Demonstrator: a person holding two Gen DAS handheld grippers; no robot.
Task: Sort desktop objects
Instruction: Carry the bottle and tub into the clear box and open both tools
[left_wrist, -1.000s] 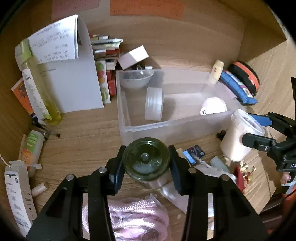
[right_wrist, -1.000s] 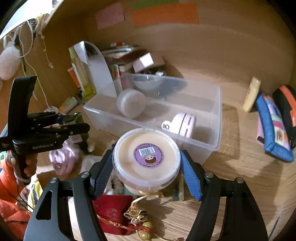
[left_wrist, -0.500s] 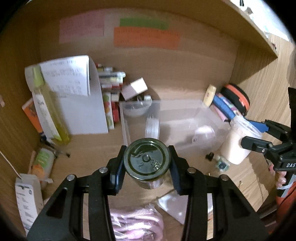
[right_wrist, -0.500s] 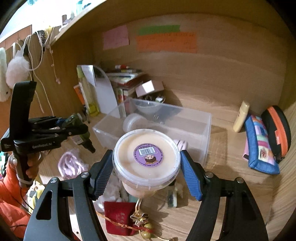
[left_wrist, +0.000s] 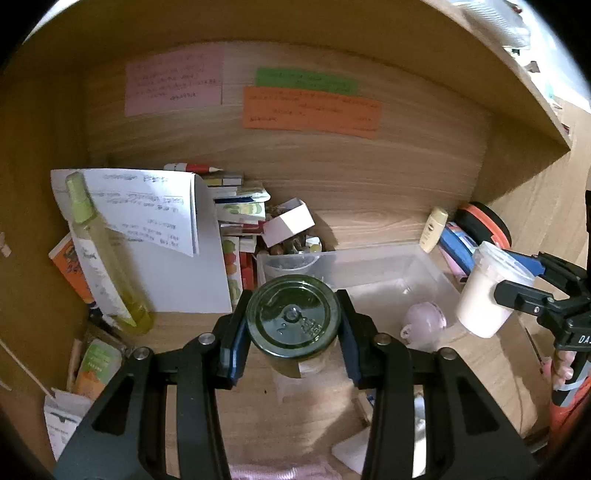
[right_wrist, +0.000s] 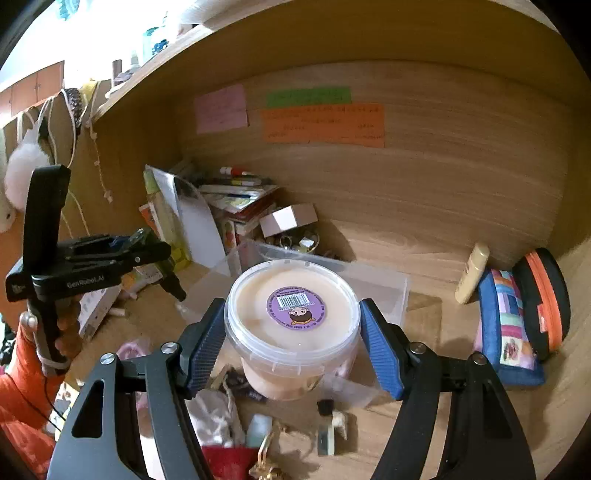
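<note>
Nearest the left gripper (left_wrist: 293, 328), a dark green glass jar (left_wrist: 293, 321) sits clamped between the 2 blue-edged pads, its round base with raised markings facing the camera. Glass is hard, smooth and likely slippery, and it would break if dropped, so a firm squeeze across the round wall, as here, looks like the right hold. The right gripper (right_wrist: 293, 339) grips a cream-filled plastic tub (right_wrist: 293, 314) across its rim, both ribbed blue pads pressed to the sides; a purple barcode sticker marks the flat lid. The tub seems fairly heavy for its thin, slightly flexible wall, so holding just under the stiff rim should stop it slipping or buckling. Both things hang clear above the wooden desk (left_wrist: 491, 373).

Below the right gripper lies loose clutter: a red pouch (right_wrist: 225, 461) and some small bits too small to name. Just beyond both grippers stands a clear, stiff plastic bin (left_wrist: 436, 280) holding a pale round object (left_wrist: 424, 319). To the left of it lean a tall yellow-green bottle (left_wrist: 107, 258) and folded white paper (left_wrist: 155, 221). To the right rest a patchwork pouch (right_wrist: 506, 325) and a black-and-orange case (right_wrist: 546, 295). Farthest back, 3 paper notes (left_wrist: 310, 110), pink, green and orange, are stuck to the wood panel.
</note>
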